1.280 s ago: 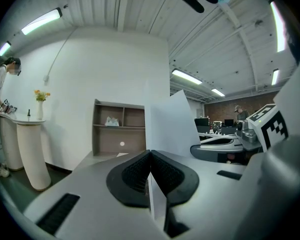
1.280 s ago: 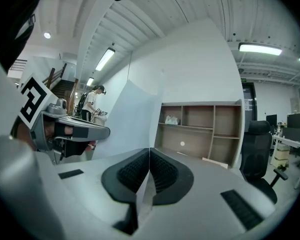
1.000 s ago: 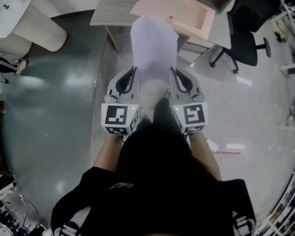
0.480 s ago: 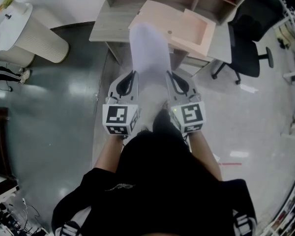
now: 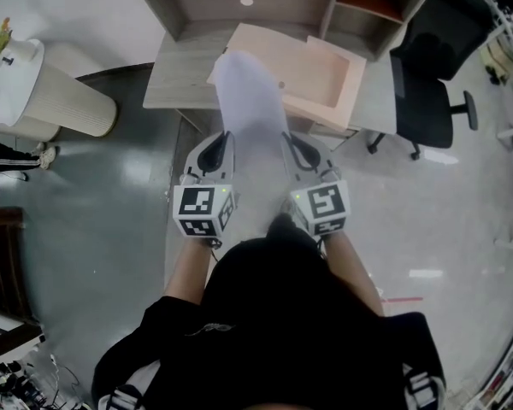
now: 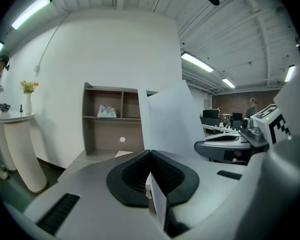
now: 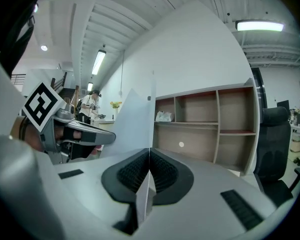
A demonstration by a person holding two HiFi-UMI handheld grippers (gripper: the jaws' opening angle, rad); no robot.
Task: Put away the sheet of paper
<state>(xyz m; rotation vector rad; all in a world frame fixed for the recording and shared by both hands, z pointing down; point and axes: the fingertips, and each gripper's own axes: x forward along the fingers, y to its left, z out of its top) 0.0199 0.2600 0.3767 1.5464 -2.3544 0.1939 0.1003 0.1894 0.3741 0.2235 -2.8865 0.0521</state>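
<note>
Your left gripper (image 5: 225, 137) and right gripper (image 5: 287, 137) were each pinched tight on a lower edge of the thin white sheet of paper (image 5: 248, 101), held upright before the grey wooden desk (image 5: 175, 79). Only the head view showed the pale, open wooden drawer (image 5: 325, 75) behind it.

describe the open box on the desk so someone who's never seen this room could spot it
Start at the grey wooden desk with the shelf unit along its back. On the desktop, left of the black office chair, lies a shallow open box. It is the only pale peach thing there, set askew, with low walls.
</note>
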